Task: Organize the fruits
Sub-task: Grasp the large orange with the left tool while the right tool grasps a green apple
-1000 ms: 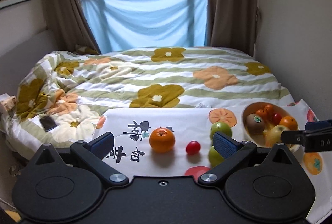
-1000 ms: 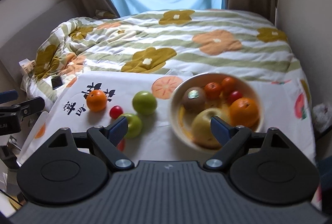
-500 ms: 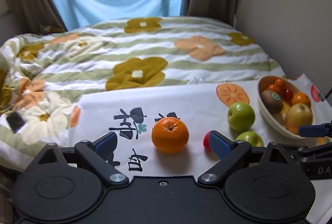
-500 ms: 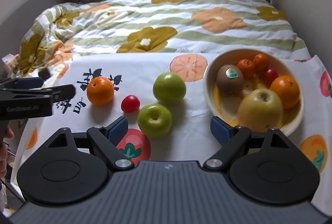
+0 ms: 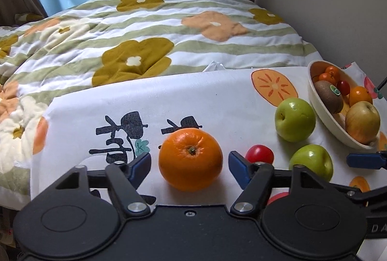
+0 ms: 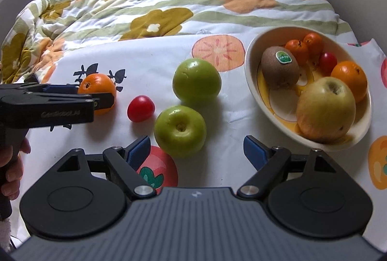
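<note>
So, the orange [image 5: 190,159] is framed squarely between the spread jaws of the left gripper [image 5: 189,164], with a gap showing on both sides, so nothing is gripped yet. It sits on the printed cloth [image 5: 217,101] spread over the bench, well to the left of the bowl [image 6: 251,82] as seen by the right wrist camera. Between the orange and the bowl, a small red tomato [image 6: 140,108] and two green apples are found: the near apple [image 6: 180,131] and the far apple [image 6: 196,81], which sits closer to the bowl. The bowl already holds a kiwi [image 6: 279,67], a yellowish apple [image 6: 325,109] and several small oranges.

The right gripper [image 6: 197,148] is held open too, empty, just short of the near apple.

The orange can be expected to be firm, fairly light and a bit waxy, and round enough to roll if nudged off-centre. It's probably best taken across its widest middle, pads level on opposite sides, with moderate squeeze so the peel isn't dented. A grip above the middle would likely squirt it out.
</note>
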Demonstrator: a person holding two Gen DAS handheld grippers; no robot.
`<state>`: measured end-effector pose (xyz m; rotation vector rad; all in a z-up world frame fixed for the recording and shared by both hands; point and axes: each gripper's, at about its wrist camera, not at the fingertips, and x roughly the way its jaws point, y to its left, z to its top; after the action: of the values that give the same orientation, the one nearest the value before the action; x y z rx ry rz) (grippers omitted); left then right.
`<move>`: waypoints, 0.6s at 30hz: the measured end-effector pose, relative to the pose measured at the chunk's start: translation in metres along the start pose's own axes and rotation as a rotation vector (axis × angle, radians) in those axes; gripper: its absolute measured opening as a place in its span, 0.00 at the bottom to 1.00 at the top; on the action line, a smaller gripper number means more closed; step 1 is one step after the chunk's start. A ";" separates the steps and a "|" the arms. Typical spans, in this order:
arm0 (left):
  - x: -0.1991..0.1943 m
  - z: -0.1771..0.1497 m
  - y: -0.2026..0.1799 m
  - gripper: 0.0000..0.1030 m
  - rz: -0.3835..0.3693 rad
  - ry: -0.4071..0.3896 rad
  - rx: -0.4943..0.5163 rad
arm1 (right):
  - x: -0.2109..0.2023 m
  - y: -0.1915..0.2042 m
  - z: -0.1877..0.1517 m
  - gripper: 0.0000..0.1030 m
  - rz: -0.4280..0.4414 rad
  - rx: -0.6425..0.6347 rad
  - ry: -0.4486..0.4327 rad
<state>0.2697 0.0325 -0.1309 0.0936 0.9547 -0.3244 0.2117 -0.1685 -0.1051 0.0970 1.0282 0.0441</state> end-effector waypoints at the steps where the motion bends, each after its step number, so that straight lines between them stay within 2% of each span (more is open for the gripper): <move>1: 0.001 0.000 0.001 0.68 -0.002 0.003 0.000 | 0.001 0.000 0.000 0.96 -0.001 0.004 0.003; 5: 0.003 0.001 0.002 0.63 -0.023 0.013 -0.002 | 0.004 0.003 0.002 0.96 -0.001 0.017 0.011; 14: -0.001 -0.002 0.001 0.61 -0.016 0.024 0.030 | 0.011 0.009 0.008 0.95 -0.002 0.005 0.011; 18: -0.006 -0.006 0.004 0.61 -0.013 0.031 0.037 | 0.017 0.012 0.010 0.90 0.006 -0.003 0.018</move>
<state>0.2629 0.0392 -0.1303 0.1268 0.9802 -0.3538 0.2291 -0.1554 -0.1132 0.0972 1.0455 0.0514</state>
